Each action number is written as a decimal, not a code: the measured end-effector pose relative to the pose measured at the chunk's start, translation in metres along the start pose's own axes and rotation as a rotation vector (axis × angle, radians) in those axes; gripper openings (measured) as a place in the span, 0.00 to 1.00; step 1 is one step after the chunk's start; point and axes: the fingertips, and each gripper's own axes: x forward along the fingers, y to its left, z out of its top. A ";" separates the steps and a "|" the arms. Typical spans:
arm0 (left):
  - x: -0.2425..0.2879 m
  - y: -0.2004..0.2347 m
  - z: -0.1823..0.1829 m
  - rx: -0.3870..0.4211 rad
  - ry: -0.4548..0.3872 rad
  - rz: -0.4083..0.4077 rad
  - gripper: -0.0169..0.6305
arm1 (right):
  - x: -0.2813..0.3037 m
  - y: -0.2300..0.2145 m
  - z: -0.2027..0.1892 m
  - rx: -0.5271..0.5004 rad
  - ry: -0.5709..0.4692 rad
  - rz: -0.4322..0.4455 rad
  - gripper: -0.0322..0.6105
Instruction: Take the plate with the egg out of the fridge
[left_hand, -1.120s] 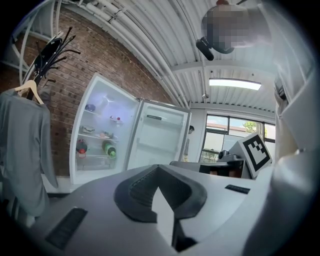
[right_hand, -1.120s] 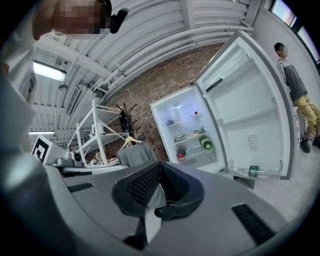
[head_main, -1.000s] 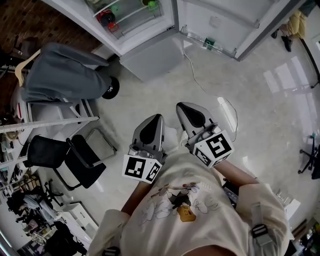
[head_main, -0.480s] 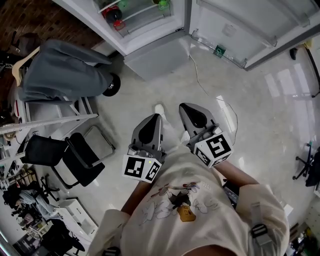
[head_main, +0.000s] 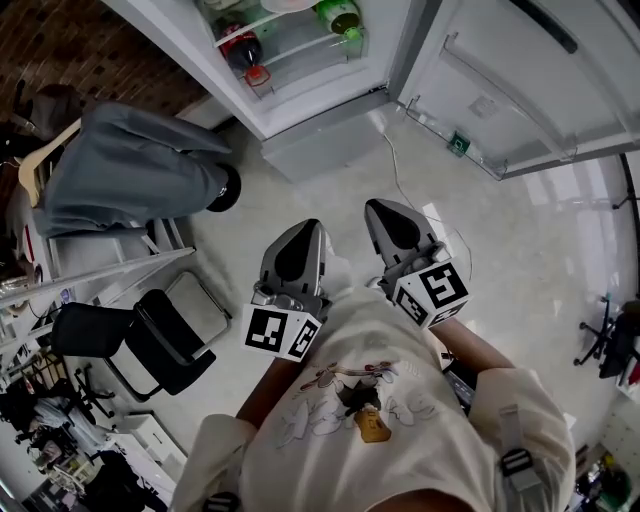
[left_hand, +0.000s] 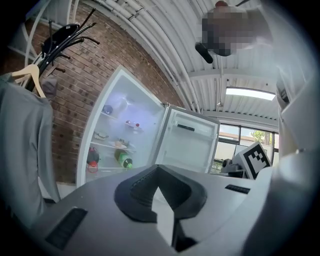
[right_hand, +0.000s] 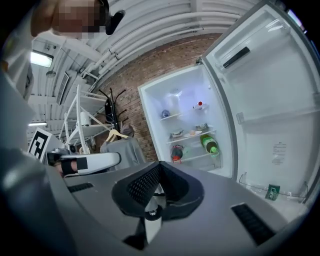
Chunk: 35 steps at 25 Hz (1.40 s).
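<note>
1. The plate with the egg (right_hand: 192, 133) sat on a middle shelf of the open fridge (head_main: 325, 135); on the shelf below it a green bottle (right_hand: 209, 145) lay on its side and a dark-and-red container (right_hand: 176, 152) stood to the bottle's left; the egg itself was too small for us to make out.
2. We held the left gripper (head_main: 303, 232) well apart from the fridge, over the pale floor (head_main: 500, 250); the left gripper view showed its jaws pressed together with nothing between them.
3. We carried the right gripper (head_main: 380, 207) just beside the left one, its tip aimed toward the fridge; its jaws were likewise closed on each other and empty.
4. The fridge door (head_main: 520, 80) stood swung wide on the right; a small green item (head_main: 459, 143) rested in its lowest door rack; a white cable (head_main: 400, 165) trailed over the floor from the foot of the fridge.
5. To our left a grey coat (head_main: 130, 170) hung on a wooden hanger (head_main: 45, 140) against the brick wall (head_main: 80, 45); a black chair (head_main: 150, 335) stood nearer to us on that side, below the coat in the head view.
</note>
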 end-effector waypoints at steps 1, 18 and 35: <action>0.003 0.011 0.005 0.001 -0.002 -0.003 0.02 | 0.011 -0.001 0.004 -0.001 0.000 -0.009 0.06; 0.035 0.127 0.024 -0.065 0.026 -0.068 0.02 | 0.123 -0.013 0.025 -0.019 0.018 -0.138 0.06; 0.141 0.128 0.031 -0.059 0.067 -0.083 0.02 | 0.179 -0.087 0.068 0.010 -0.020 -0.059 0.06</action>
